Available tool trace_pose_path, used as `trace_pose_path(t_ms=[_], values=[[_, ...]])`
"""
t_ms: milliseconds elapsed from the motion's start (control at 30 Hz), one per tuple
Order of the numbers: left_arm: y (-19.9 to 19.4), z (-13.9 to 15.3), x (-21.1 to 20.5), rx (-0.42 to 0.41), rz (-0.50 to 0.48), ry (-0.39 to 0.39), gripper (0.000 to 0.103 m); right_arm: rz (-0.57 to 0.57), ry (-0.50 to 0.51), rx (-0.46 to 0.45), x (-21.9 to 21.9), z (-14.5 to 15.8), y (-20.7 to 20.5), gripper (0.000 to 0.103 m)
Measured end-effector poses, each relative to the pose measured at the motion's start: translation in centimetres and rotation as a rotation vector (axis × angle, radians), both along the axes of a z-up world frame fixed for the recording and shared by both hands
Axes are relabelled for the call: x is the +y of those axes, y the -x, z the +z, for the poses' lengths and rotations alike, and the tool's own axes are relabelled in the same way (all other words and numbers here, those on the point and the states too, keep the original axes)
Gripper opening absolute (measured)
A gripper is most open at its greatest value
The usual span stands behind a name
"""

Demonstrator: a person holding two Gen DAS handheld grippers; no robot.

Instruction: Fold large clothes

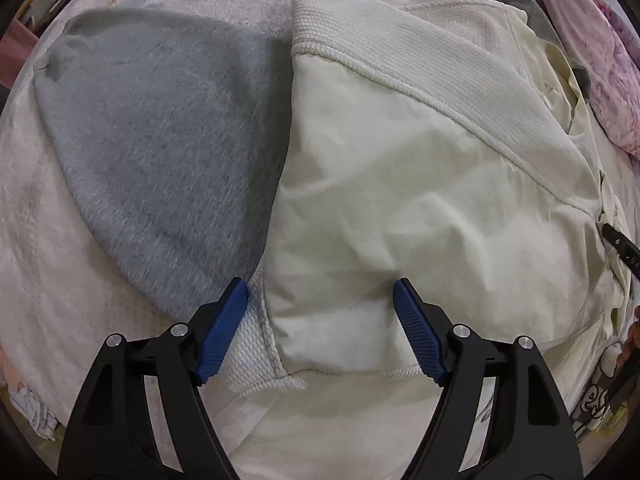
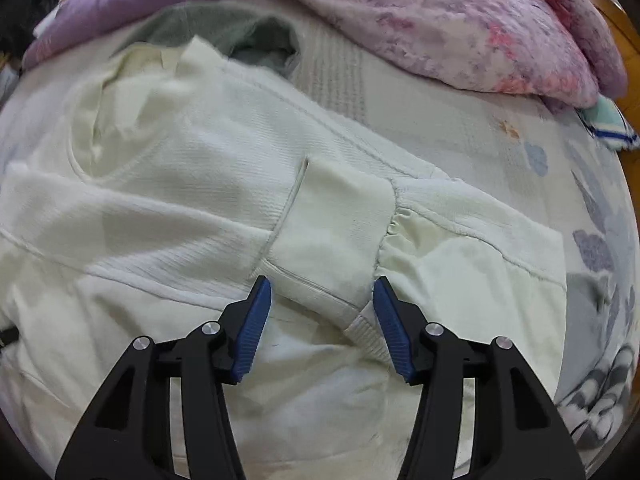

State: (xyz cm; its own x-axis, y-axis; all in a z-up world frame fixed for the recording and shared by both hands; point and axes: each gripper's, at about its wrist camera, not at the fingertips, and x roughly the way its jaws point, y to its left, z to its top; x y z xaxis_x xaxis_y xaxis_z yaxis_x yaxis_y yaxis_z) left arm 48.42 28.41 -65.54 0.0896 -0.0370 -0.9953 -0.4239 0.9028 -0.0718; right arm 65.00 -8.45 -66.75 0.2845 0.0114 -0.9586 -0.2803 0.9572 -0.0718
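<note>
Cream-white jacket of smooth woven panels and ribbed knit bands point(image 1: 400, 184) lies spread on the pale printed bedsheet point(image 1: 24, 240), filling the right half of my left wrist view. To its left a grey fleecy garment point(image 1: 160, 152) lies flat, touching the jacket's edge. My left gripper point(image 1: 320, 328) hangs just over the near part of the jacket, jaws wide open and holding nothing, with a ribbed band by the left blue pad point(image 1: 222, 332). I judge the cloth light, soft and floppy, the smooth panels a bit slippery; the ribbed bands should give the surest pinch.

From the right wrist view, the same jacket point(image 2: 180, 184) covers the near and left of the bed, with a sleeve folded across and its ribbed cuff point(image 2: 366, 330) lying just beside the right pad. My right gripper point(image 2: 322, 328) is also spread open and empty, hovering over that cuff. A pink and lilac floral quilt point(image 2: 460, 28) is heaped at the far side, well apart from the jacket. I would take the cuff, since its thicker knit should slip less.
</note>
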Motion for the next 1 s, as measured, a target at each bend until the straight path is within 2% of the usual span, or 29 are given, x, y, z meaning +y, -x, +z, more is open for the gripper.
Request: trace_pose_path(t_ms=[33, 67, 100, 167, 233, 300, 333, 367, 400, 433, 533, 600, 667, 733, 833, 900, 1000], values=[[0.0, 0.1, 0.1, 0.001, -0.001, 0.001, 0.076, 0.002, 0.01, -0.008, -0.1, 0.0, 0.0, 0.031], [0.0, 0.2, 0.2, -0.002, -0.002, 0.002, 0.076, -0.016, 0.014, -0.017, -0.7, 0.2, -0.2, 0.006], [0.1, 0.4, 0.2, -0.007, -0.002, 0.003, 0.076, -0.041, -0.015, -0.009, -1.4, 0.4, -0.4, 0.0], [0.3, 0.9, 0.6, -0.023, 0.002, 0.016, 0.076, -0.09, -0.067, 0.003, -2.6, 1.1, -0.5, 0.0], [0.5, 1.2, 1.1, -0.025, 0.005, 0.029, 0.076, -0.079, -0.118, 0.038, -2.9, 1.5, -0.4, 0.0], [0.8, 1.6, 1.5, -0.032, 0.007, 0.035, 0.076, -0.064, -0.135, 0.036, -2.5, 2.3, -0.1, 0.007], [1.0, 1.8, 1.6, -0.033, 0.007, 0.032, 0.076, -0.03, -0.126, 0.03, -2.0, 2.6, 0.2, 0.024], [1.1, 2.0, 1.8, -0.038, 0.007, 0.031, 0.076, 0.026, -0.079, 0.021, -1.2, 2.6, 0.6, 0.05], [1.3, 2.2, 2.0, -0.044, 0.007, 0.032, 0.076, 0.056, -0.027, 0.006, -0.6, 2.3, 0.8, 0.058], [1.3, 2.3, 1.9, -0.044, 0.006, 0.033, 0.076, 0.09, 0.019, 0.001, 0.0, 1.8, 1.1, 0.059], [1.2, 2.6, 2.1, -0.048, 0.002, 0.041, 0.076, 0.121, 0.122, 0.01, 0.7, -0.7, 1.3, 0.059], [1.4, 2.7, 2.3, -0.051, -0.006, 0.043, 0.076, 0.104, 0.143, -0.021, 0.6, -1.1, 1.4, 0.045], [1.3, 3.0, 1.9, -0.056, -0.013, 0.045, 0.076, 0.024, 0.07, -0.023, -0.6, -0.2, 1.0, 0.032], [1.3, 3.3, 2.0, -0.067, -0.016, 0.05, 0.076, -0.028, 0.004, -0.058, -1.7, 1.7, 1.2, 0.029], [1.4, 3.8, 1.9, -0.08, -0.007, 0.059, 0.076, -0.114, -0.116, -0.125, -3.0, 6.3, 2.3, 0.026], [1.8, 4.4, 2.5, -0.091, 0.015, 0.071, 0.076, -0.13, -0.202, -0.159, -2.2, 9.4, 3.6, 0.026], [2.3, 5.3, 3.9, -0.106, 0.038, 0.066, 0.076, -0.083, -0.338, -0.184, 2.0, 13.4, 5.7, 0.026]])
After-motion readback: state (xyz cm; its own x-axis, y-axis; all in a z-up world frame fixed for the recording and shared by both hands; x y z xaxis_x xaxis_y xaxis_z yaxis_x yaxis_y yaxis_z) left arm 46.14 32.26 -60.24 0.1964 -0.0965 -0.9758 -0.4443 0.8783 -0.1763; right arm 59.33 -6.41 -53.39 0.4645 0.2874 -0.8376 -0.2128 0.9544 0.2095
